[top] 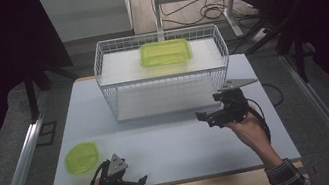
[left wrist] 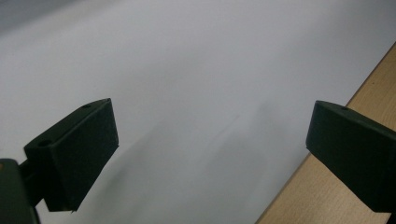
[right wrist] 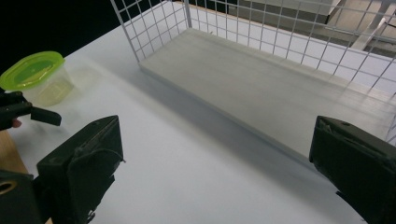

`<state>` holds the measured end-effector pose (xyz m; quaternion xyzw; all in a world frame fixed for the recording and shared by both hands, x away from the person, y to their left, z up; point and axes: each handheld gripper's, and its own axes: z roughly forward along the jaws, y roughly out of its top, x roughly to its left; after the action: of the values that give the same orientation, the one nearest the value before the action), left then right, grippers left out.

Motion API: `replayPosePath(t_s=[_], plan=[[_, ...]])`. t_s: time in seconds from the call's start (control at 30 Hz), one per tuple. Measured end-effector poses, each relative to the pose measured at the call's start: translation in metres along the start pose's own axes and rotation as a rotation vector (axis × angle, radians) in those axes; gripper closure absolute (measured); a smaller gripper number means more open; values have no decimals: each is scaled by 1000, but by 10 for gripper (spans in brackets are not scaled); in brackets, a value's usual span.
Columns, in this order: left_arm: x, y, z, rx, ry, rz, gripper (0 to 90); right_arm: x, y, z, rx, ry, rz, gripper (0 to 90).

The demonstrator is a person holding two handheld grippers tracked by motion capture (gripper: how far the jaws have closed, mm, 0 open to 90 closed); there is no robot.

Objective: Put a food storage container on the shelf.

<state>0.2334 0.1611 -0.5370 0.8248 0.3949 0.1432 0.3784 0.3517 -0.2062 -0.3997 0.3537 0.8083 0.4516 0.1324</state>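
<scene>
A white wire basket [top: 111, 61] with a two-tier shelf stands at the table's [top: 171, 144] 12 o'clock, a rectangular green-lidded plastic container [top: 165, 52] already sitting on its upper shelf. The lower shelf [right wrist: 261, 88], seen close up from the right gripper view, lies bare.

At about 8 o'clock on the white tabletop sits a small round container [top: 82, 158], its body clear plastic, its lid lime green. It stands upright, near the left front edge and just beyond the left gripper [top: 135, 184]. From the right gripper view the same tub [right wrist: 39, 77] appears at 10 o'clock, well apart from the basket.

Both tools are empty. The left gripper's jaws are spread wide over bare tabletop by the wooden front edge [left wrist: 359, 107], nothing between them. The right gripper [top: 204, 117], held above the table in front of the basket at about 3 o'clock, is likewise wide open and grips nothing.

The tub looks light and empty, thin-walled and likely to flex or pop its lid under a hard squeeze; its smooth plastic may slip. The safest hold is probably across the body just under the lid's rim, where the lip stiffens the wall and gives the jaws a ledge, with moderate pressure only.
</scene>
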Motion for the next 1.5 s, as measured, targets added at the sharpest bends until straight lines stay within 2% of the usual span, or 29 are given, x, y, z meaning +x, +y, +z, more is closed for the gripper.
replayPosePath(t_s=[0.3, 0.57, 0.83, 1.0, 1.37, 1.5], plan=[[0, 0, 0, 2, 4, 5, 20, 4, -27, 3, 11, -20, -36, 21], [0, 0, 0, -2, 4, 0, 20, 2, -52, 6, 18, -24, -22, 24], [0, 0, -1, -4, 3, 1, 19, 4, -69, 4, 33, -34, -32, 28], [-1, 0, 0, -2, 4, 5, 19, 5, -78, 3, 50, -31, -28, 46], [-2, 0, 1, 14, 9, 17, 20, 2, -103, 0, 96, -73, -37, 46], [-2, 0, 2, 16, 12, 21, 20, 1, -111, 1, 113, -71, -30, 46]])
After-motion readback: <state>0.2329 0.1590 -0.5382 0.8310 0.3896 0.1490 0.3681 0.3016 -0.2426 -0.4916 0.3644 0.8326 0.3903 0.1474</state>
